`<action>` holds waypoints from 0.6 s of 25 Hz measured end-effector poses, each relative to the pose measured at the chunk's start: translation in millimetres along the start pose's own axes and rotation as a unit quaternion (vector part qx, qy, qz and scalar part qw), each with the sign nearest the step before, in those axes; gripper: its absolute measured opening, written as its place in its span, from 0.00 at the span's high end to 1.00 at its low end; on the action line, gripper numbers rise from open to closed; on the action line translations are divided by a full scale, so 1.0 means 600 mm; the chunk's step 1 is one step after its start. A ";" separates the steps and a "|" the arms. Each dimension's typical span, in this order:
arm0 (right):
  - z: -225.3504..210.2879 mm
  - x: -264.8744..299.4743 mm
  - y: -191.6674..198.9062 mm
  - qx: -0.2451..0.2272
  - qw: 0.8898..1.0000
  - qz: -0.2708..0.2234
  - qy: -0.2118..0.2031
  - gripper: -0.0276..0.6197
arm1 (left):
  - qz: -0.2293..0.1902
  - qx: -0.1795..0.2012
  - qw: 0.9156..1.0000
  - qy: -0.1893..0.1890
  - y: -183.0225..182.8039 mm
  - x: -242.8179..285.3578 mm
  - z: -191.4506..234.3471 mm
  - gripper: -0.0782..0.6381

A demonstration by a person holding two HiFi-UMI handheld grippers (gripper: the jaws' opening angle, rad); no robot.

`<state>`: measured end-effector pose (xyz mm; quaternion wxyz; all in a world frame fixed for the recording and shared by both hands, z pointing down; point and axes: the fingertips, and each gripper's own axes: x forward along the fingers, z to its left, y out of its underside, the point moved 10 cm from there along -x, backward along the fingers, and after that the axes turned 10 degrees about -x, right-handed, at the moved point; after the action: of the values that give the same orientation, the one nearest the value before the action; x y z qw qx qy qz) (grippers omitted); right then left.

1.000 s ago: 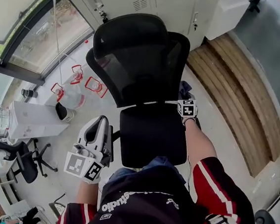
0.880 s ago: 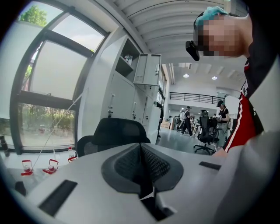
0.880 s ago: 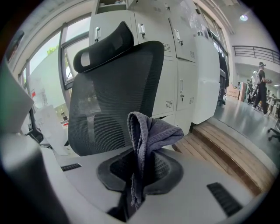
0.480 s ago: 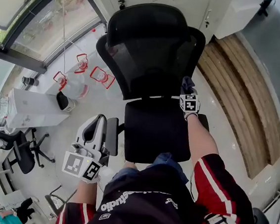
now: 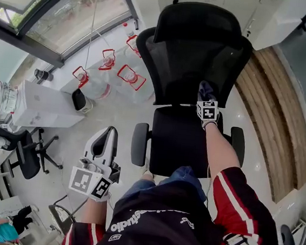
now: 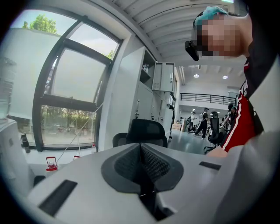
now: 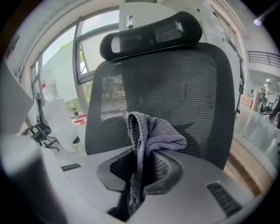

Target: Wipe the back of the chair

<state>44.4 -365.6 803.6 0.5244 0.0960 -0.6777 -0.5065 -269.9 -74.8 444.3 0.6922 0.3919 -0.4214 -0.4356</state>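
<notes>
Closest in, the left gripper [image 5: 107, 133] hangs low at the person's left side, off the left edge of the chair and well apart from it; in the left gripper view its jaws are pressed together with nothing between them, and the chair [image 6: 146, 132] shows small beyond them. Further out, the right arm reaches forward over the black seat [image 5: 183, 144], between the two armrests, and the right gripper [image 5: 205, 99] at its end is clamped on a grey cloth [image 5: 205, 89] whose bunched folds stand up above the jaws in the right gripper view [image 7: 151, 135]. The relation that matters lies just beyond: the mesh backrest [image 7: 175, 96] fills the right gripper view straight ahead of the cloth, so this hand is plainly the nearer one. From above, the cloth sits at the lower part of the backrest [image 5: 194, 64], right of its middle — whether it is already touching the mesh I cannot tell. The backrest stands upright, its long axis running from the seat up to the headrest [image 5: 198, 23], so most of the surface lies above and to the left of the cloth. I judge the wipe calls for upward and sideways strokes. Beyond the chair are water jugs [image 5: 130, 79] on the floor by the window and pale cabinets.
</notes>
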 end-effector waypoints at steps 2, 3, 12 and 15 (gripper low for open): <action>0.042 0.020 -0.010 -0.006 1.000 0.000 -0.011 0.86 | -0.001 -0.001 1.000 -0.006 -0.001 -0.019 0.028 0.85; 0.064 0.029 -0.015 -0.011 1.000 0.000 -0.017 0.86 | -0.002 -0.002 1.000 -0.010 -0.002 -0.029 0.043 0.85; 0.257 0.093 -0.082 -0.037 0.997 -0.006 -0.068 0.86 | -0.018 -0.003 0.999 -0.049 -0.030 -0.127 0.158 0.85; 0.306 0.114 -0.100 -0.044 0.995 -0.009 -0.084 0.86 | -0.025 -0.005 0.998 -0.064 -0.029 -0.153 0.182 0.85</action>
<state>-157.5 -331.5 810.1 0.4648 0.0364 -0.6953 -0.5470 -399.7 -13.8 443.2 0.6551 0.3700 -0.4524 -0.4788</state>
